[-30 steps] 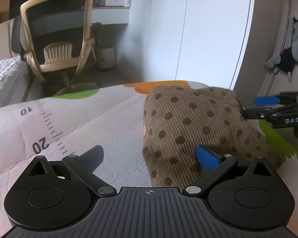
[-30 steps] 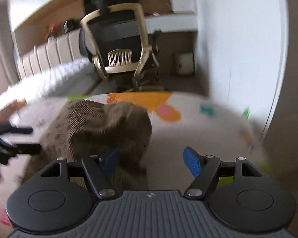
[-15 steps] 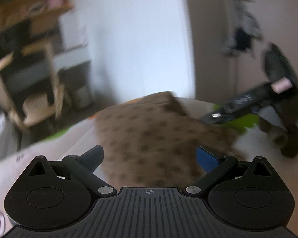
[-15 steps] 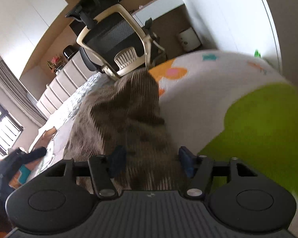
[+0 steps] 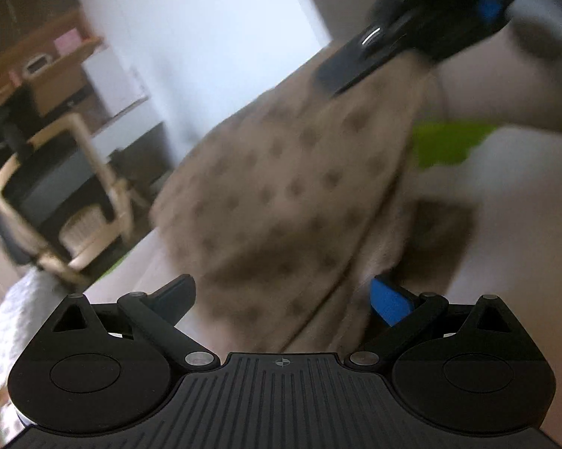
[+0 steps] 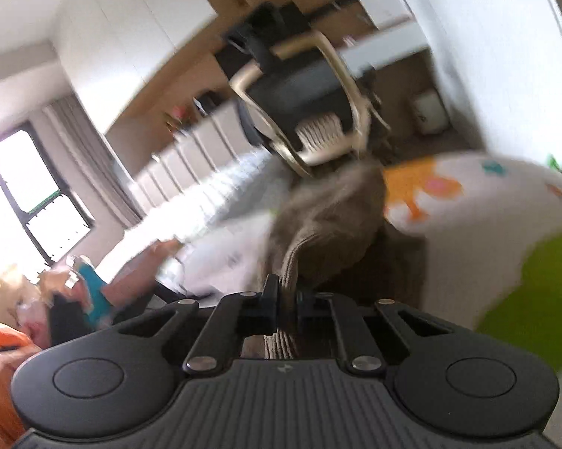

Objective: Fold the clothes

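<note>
The garment (image 5: pixel 299 194) is a brown, ribbed piece of cloth with darker brown dots spread over it. It lies partly on a white mat (image 6: pixel 479 202) that bears orange and green patches, and one corner of it is lifted off the mat. In the left wrist view the cloth rises as a slanted sheet from the lower middle toward the upper right, where the lifted corner ends at a dark tool. Under the raised part a dark shadow lies on the mat. Both views are blurred, so the finer folds cannot be made out.

The right gripper (image 6: pixel 286 299) has its jaws closed tight on an edge of the garment; the ribbed cloth runs up out of the narrow slot between the two black fingers and bunches just beyond them. In the left wrist view this same gripper (image 5: pixel 352 71) shows at the upper right, tilted, with the cloth hanging down from its tip.

The left gripper (image 5: pixel 284 295) has its jaws spread wide. The dark left finger (image 5: pixel 176 293) and the blue pad (image 5: pixel 387 299) stand on either side of the lower part of the garment, and the pads do not press on it. Whether they brush the cloth is not clear in the blur.

Beyond the mat stands a chair (image 6: pixel 307 112) with a pale frame and dark back, tilted in both views. A window (image 6: pixel 22 191) is bright at the left of the right wrist view.
</note>
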The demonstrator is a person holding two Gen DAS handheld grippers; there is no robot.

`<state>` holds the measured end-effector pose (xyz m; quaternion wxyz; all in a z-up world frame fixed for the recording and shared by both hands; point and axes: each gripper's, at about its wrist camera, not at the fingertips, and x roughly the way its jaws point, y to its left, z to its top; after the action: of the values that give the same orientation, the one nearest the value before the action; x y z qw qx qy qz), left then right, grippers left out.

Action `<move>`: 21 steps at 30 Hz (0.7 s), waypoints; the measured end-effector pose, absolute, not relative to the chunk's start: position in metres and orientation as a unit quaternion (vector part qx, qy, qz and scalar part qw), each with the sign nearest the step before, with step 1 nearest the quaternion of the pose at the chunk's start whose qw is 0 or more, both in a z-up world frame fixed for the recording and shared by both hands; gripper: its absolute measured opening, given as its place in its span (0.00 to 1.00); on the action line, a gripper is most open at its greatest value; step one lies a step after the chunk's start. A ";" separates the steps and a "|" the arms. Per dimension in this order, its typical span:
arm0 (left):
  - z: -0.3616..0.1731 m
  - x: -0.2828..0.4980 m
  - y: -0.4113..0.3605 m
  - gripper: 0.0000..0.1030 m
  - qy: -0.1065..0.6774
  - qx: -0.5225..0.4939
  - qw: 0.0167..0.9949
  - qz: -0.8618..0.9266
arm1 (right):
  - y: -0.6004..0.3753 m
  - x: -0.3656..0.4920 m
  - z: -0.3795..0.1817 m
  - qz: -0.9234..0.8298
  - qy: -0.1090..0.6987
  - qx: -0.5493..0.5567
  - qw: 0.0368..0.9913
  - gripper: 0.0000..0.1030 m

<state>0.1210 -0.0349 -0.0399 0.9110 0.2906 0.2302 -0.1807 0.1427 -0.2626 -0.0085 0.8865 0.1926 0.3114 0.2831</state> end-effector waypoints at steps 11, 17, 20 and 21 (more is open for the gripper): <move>0.000 0.123 0.025 0.99 0.277 0.169 0.903 -0.281 | -0.285 0.139 -0.038 0.176 0.343 0.099 0.917 0.14; 0.015 0.138 0.021 0.99 0.238 0.063 0.911 -0.332 | -0.279 0.156 0.014 0.202 0.261 0.079 0.941 0.35; 0.007 0.150 0.013 0.99 0.237 0.029 0.902 -0.359 | -0.248 0.186 0.030 0.247 0.240 0.070 0.936 0.35; 0.003 0.153 0.008 0.99 0.242 0.032 0.902 -0.355 | -0.236 0.198 0.029 0.258 0.241 0.066 0.933 0.35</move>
<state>0.1534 0.0081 0.0028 0.9025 0.0319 0.2423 -0.3547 0.1977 -0.2356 0.0290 0.9331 0.0663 0.2412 0.2584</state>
